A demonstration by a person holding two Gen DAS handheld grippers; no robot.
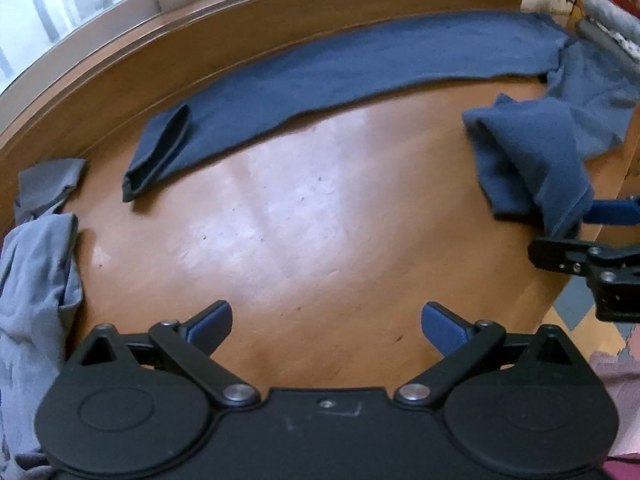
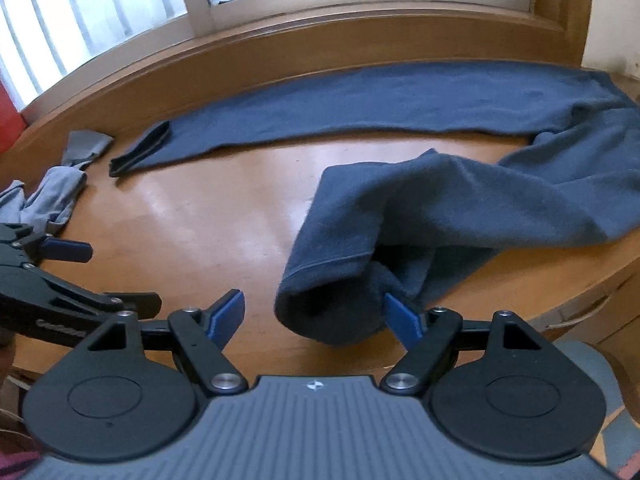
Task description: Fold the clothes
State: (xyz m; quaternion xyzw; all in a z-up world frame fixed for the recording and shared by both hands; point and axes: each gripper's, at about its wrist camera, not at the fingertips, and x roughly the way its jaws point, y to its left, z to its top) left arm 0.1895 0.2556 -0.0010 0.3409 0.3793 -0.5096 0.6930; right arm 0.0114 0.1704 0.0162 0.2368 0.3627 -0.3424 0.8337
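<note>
Your right gripper (image 2: pixel 314 316), jaws wide open, over wooden counter (image 2: pixel 208 216); blue trousers (image 2: pixel 400 216) cuff just beside right jaw.

A glossy wooden tabletop (image 1: pixel 288 240) runs up to the window sill. Dark blue trousers (image 2: pixel 400 100) lie on it, one leg stretched along the far edge, the other crumpled toward the near right corner. Grey clothes (image 1: pixel 36 264) are bunched at the left edge.
</note>
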